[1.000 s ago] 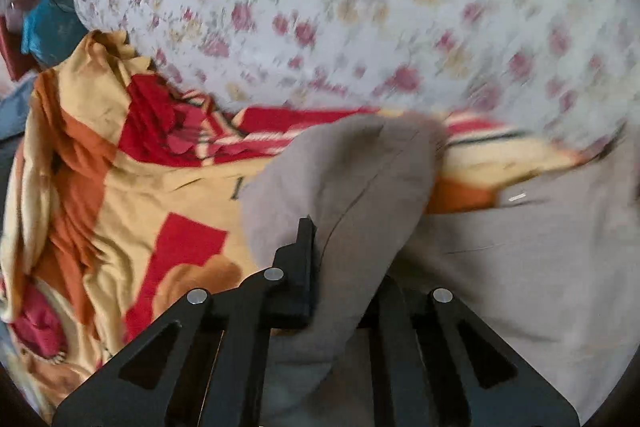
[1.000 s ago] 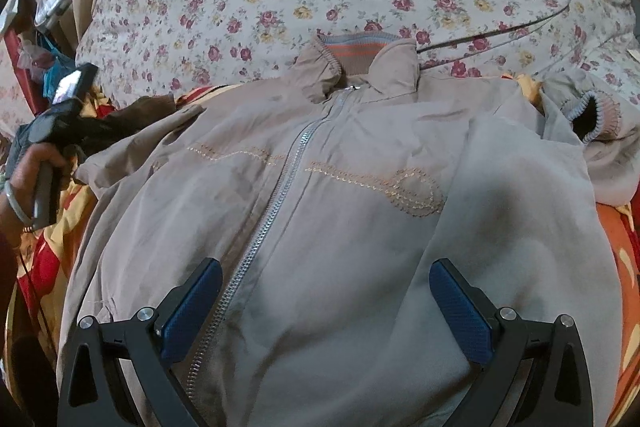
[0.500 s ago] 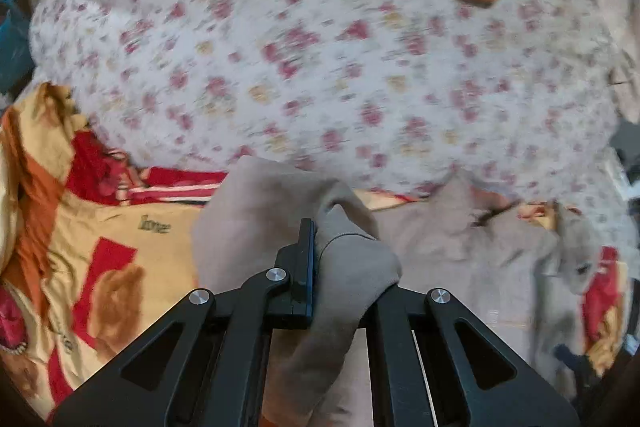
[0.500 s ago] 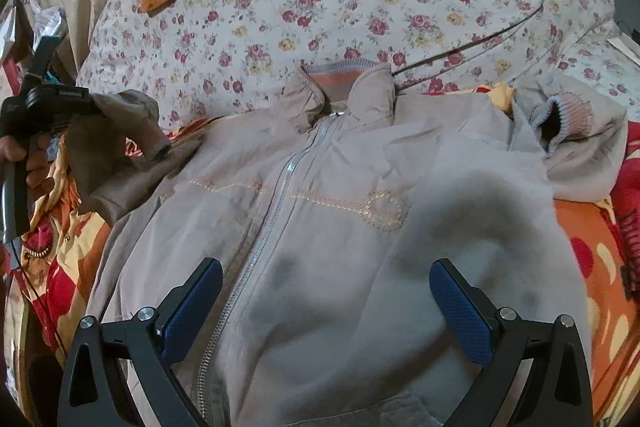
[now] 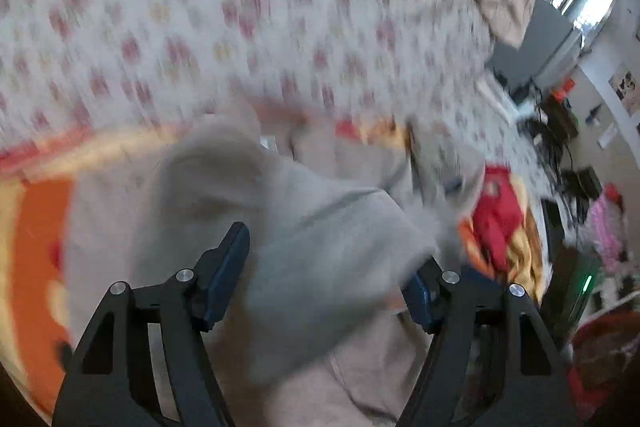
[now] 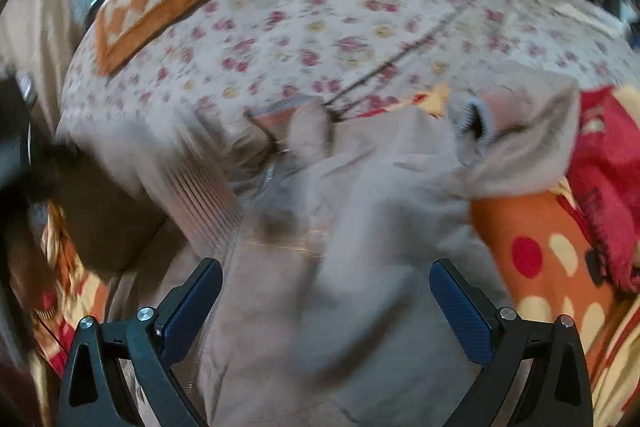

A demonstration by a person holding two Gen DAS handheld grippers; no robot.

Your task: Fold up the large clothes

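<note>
Since half a second ago the left claw (image 5: pixel 326 277) has gone from clamped on the sleeve (image 5: pixel 288 211) to fingers spread apart, with the sleeve cloth lying loose between them and on top of the jacket (image 5: pixel 360 379) body. Both views are motion-blurred, so fine detail is poor. The right wrist view shows the sleeve mass that was held up at far left now streaking inward across the left front of the jacket, toward the zip (image 6: pixel 269 174). The right claw (image 6: pixel 325 301) is open too, hovering over the near chest of the jacket and gripping nothing; its aim has drifted a little right. The jacket lies face up on the bed, collar (image 6: pixel 288 115) far, hem near, on the orange blanket (image 6: pixel 532 251) with the floral sheet (image 6: pixel 344 11) beyond. The other sleeve, cuff (image 6: pixel 472 131) visible, sits bunched at far right, not yet folded in. Judgement: left sleeve fold is just released and looks done; the right sleeve is the likely next step. How flat the dropped sleeve lies cannot be told through the blur.
</note>
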